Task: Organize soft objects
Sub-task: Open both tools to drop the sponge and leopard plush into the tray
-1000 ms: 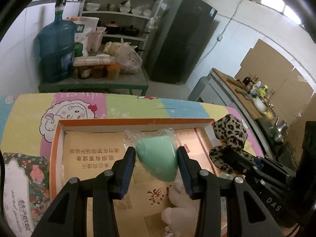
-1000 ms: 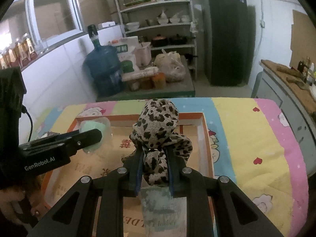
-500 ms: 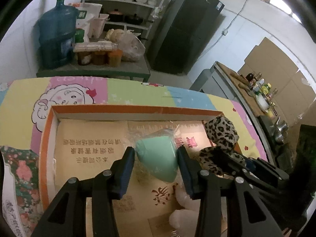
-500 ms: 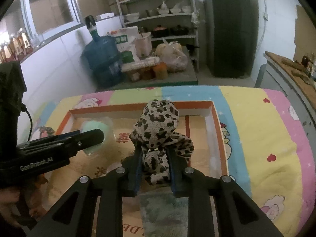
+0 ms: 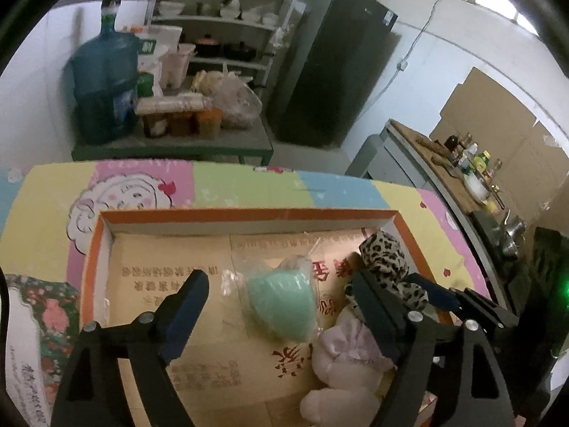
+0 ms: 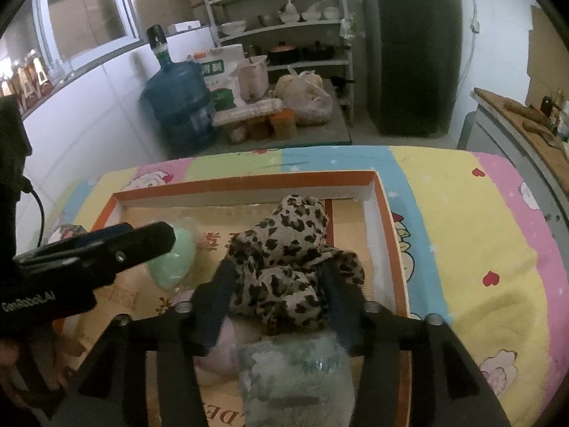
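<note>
A mint-green sponge in a clear bag [image 5: 281, 302] lies on the floor of the orange-rimmed cardboard box [image 5: 242, 213]. My left gripper [image 5: 281, 295] straddles it with its jaws opening wide, and neither pad touches it. In the right wrist view a leopard-print cloth [image 6: 284, 242] sits slumped in the box [image 6: 249, 181] between the spreading fingers of my right gripper [image 6: 281, 277], which is opening and no longer squeezes it. The cloth [image 5: 386, 259] rests by the box's right wall. A white and pink plush [image 5: 341, 366] lies below it.
A fluffy grey-green item [image 6: 295, 380] lies under my right gripper. The box stands on a table with a bright cartoon cover [image 6: 462, 235]. Beyond are a blue water jug [image 5: 103, 85], shelves, a dark fridge [image 5: 330, 71] and a counter [image 5: 455, 174] at the right.
Both grippers went from shut to open. The green sponge came free and settled on the box floor. The leopard cloth sank lower into the box and spread out between the right fingers.
</note>
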A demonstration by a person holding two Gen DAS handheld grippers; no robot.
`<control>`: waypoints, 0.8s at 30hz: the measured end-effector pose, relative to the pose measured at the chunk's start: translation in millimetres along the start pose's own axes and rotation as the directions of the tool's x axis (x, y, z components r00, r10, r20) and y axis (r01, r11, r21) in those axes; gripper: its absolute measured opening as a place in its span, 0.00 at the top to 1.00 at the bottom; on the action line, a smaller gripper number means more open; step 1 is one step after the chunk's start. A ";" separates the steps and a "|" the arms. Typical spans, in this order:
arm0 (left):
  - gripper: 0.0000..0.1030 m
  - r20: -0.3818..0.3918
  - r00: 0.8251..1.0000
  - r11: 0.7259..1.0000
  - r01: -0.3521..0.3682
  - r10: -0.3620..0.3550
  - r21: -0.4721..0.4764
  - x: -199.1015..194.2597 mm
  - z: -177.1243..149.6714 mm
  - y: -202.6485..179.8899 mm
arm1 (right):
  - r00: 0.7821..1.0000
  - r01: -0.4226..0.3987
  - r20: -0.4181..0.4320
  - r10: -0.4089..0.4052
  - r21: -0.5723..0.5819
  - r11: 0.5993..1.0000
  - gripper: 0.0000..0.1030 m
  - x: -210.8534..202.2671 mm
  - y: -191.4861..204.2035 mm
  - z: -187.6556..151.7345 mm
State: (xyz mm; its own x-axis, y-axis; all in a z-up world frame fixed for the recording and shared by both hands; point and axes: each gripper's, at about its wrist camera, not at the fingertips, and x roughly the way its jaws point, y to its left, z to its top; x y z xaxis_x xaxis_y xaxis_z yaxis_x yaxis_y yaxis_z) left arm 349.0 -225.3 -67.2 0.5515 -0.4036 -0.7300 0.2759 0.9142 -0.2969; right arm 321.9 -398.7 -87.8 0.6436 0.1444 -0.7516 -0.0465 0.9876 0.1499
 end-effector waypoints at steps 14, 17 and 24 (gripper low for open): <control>0.19 0.104 0.994 0.994 -0.028 0.017 0.106 -43.4 -2.0 -19.2 | 0.993 0.067 0.101 -0.064 -0.029 0.997 0.36 -45.0 8.3 -8.6; 0.19 0.089 0.996 0.989 -0.041 0.028 0.145 -55.6 -4.4 -22.6 | 0.990 0.071 0.124 -0.066 -0.038 0.997 0.36 -58.4 11.7 -18.7; 0.19 0.117 0.993 0.989 -0.041 0.024 0.143 -80.9 -17.0 -19.2 | 0.983 0.067 0.172 -0.061 -0.028 0.997 0.36 -84.5 19.3 -40.5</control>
State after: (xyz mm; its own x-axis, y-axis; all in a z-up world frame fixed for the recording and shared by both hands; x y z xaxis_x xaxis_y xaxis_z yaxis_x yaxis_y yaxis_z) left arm 285.7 -209.6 -12.9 0.6463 -0.3831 -0.6600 0.3631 0.9151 -0.1756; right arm 235.7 -389.3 -47.5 0.7674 0.0708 -0.6373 -0.0245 0.9964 0.0813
